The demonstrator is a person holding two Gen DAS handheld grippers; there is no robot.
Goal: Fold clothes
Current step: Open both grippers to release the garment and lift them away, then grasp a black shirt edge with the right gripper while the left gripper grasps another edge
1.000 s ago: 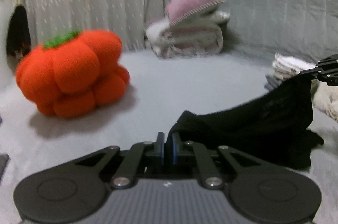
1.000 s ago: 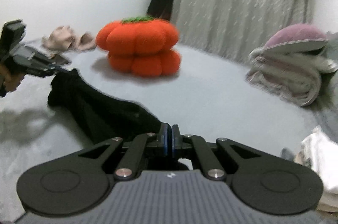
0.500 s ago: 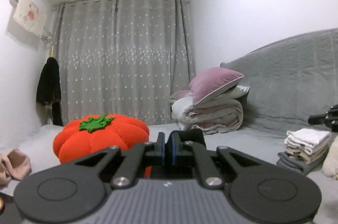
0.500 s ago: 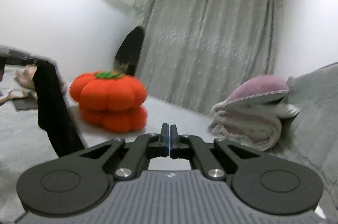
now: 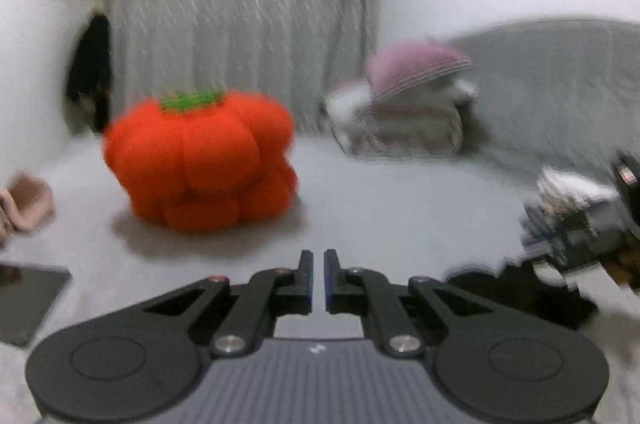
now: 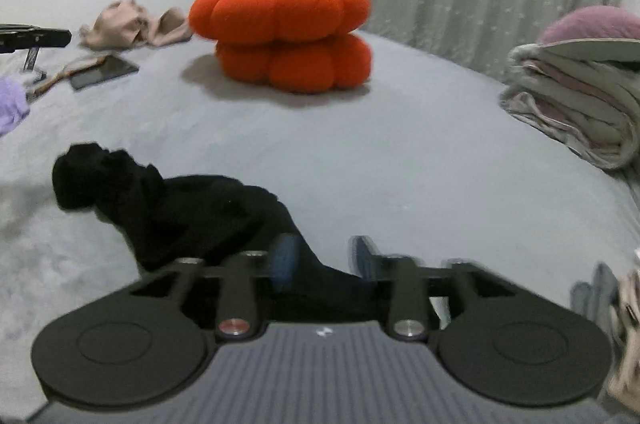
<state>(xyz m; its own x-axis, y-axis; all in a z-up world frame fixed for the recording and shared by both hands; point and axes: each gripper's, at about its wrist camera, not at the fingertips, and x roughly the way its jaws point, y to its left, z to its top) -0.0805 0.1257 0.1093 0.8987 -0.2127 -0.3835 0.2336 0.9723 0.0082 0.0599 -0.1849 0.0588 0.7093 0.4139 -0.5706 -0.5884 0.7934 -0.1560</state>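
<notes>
Garment, crumpled black fabric (image 6: 188,212), lying on the grey bed (image 6: 400,151) before the plush orange pumpkin cushion (image 6: 280,31), part between the opening, non-pressing fingers of the right claw (image 6: 326,258); left claw (image 5: 318,280) clenched, empty.

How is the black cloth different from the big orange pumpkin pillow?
The black cloth lies low and crumpled; the orange pumpkin pillow stands tall and puffy. The cloth lies just in front of the right gripper, partly between its opening jaws; the pillow sits far behind. Both rest on the grey bed.
</notes>
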